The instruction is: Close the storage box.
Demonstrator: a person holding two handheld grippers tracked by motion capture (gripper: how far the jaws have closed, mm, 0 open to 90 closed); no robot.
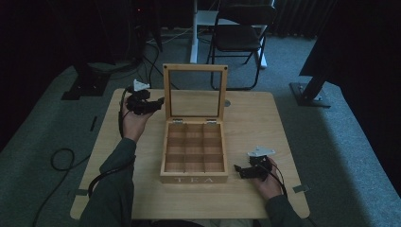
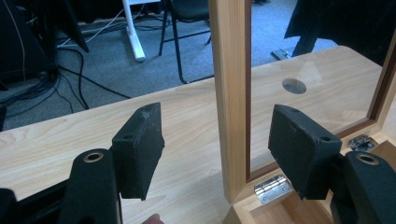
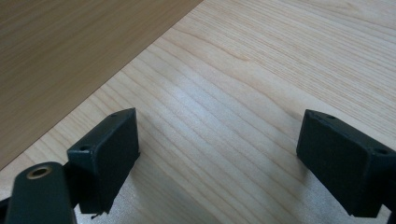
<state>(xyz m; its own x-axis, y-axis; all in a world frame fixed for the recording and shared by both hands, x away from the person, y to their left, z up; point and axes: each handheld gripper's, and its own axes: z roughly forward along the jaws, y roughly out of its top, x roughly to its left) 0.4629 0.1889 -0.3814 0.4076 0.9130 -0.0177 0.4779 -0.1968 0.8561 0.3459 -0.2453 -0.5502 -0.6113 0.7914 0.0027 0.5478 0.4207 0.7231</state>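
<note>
A wooden tea box (image 1: pixel 194 178) marked TEA stands mid-table, its divided compartments (image 1: pixel 194 146) empty. The glass-paned lid (image 1: pixel 195 68) stands upright at the back. My left gripper (image 1: pixel 158 103) is open at the lid's left edge. In the left gripper view the lid's frame post (image 2: pixel 231 93) rises between the two spread pads (image 2: pixel 140 149) of the left gripper (image 2: pixel 219 140), touching neither. My right gripper (image 1: pixel 237 169) is open, low over the table just right of the box's front corner. In the right gripper view the right gripper (image 3: pixel 219 154) has bare table between its jaws, with the box's side wall (image 3: pixel 70 56) ahead.
The light wooden table (image 1: pixel 265 127) has a small round grey disc (image 1: pixel 227 103) behind the lid. Beyond the table stand a black folding chair (image 1: pixel 241 33) and a white leg (image 1: pixel 194 33). Black stand bases (image 1: pixel 309 94) and cables (image 1: pixel 61 158) lie on the grey floor.
</note>
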